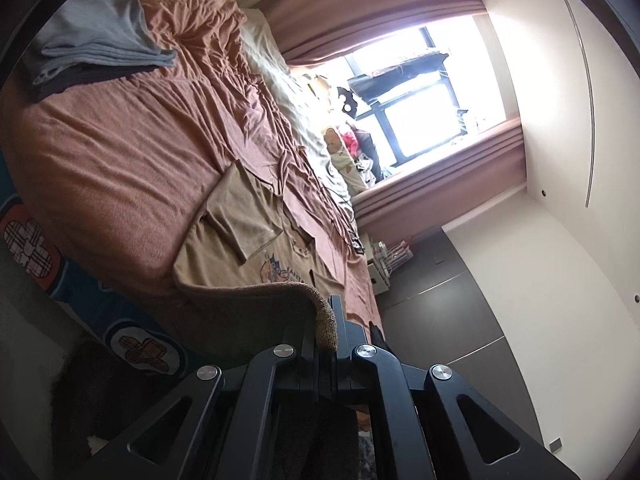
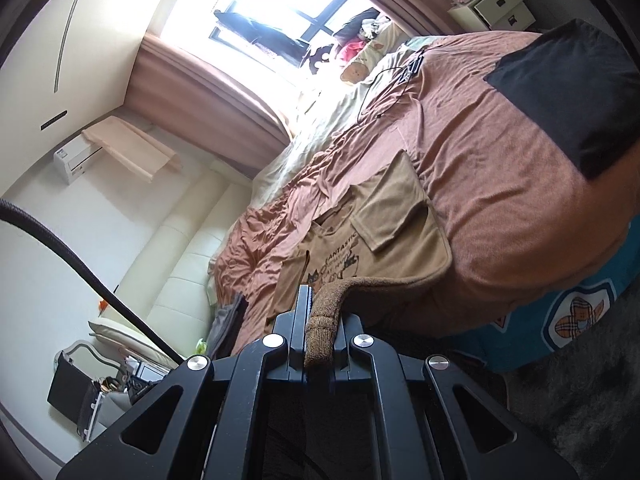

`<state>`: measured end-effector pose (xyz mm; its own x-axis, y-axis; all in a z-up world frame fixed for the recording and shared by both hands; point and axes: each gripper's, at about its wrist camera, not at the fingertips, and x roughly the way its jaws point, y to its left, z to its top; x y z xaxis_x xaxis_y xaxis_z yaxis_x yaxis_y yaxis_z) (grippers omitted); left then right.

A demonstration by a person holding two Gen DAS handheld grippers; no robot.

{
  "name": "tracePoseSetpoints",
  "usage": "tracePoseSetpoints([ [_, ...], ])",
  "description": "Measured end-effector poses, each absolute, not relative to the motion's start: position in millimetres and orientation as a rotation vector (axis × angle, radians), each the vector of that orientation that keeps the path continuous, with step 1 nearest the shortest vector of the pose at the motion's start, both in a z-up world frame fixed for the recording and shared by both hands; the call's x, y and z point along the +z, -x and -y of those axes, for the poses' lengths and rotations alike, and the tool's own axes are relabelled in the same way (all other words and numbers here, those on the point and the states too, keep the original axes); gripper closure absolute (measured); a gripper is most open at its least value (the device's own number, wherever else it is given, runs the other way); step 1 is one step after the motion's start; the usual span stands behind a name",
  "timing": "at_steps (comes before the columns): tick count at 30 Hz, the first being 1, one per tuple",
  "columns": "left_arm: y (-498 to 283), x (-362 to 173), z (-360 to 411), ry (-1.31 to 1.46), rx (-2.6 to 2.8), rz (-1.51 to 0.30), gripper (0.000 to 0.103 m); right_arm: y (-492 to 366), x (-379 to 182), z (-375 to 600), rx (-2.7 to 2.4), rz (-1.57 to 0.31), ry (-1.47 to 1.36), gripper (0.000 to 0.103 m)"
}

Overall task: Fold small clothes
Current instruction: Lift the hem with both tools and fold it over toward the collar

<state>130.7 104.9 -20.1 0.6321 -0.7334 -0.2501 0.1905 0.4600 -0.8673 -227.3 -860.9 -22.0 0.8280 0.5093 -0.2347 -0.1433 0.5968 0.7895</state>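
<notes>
Both my claws are clamped on the hem of the tan T-shirt (image 1: 240,256): left claw (image 1: 334,320) and right claw (image 2: 320,312). It lies on the bed (image 1: 120,152), sleeves folded in. Next I should carry the hem evenly toward the collar.

a wide bed covered by a rumpled terracotta-pink sheet (image 1: 120,152). behind it, dusty-pink pleated curtains (image 1: 440,184) frame a bright window with dark bars (image 2: 280,12). cartoon-print pillows (image 1: 344,152) sit beneath the window. a cream padded headboard (image 2: 180,248) stands against the wall, near a white wall-mounted air conditioner (image 2: 76,160).
</notes>
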Motion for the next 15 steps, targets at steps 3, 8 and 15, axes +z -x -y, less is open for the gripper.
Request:
tracePoseSetpoints([
  [3,-154.6,-8.6,-100.2,0.921,-0.624,-0.672,0.1,204.0,-13.0,862.3,0.389,-0.475,-0.842,0.1],
  [8,-196.5,9.0,-88.6,0.892,-0.618,-0.673,0.1,163.0,3.4,860.2,0.381,-0.478,-0.825,0.1],
  [15,-261.6,27.2,-73.4,0.878,-0.604,-0.67,0.1,97.4,23.4,855.4,0.374,-0.485,-0.8,0.1],
])
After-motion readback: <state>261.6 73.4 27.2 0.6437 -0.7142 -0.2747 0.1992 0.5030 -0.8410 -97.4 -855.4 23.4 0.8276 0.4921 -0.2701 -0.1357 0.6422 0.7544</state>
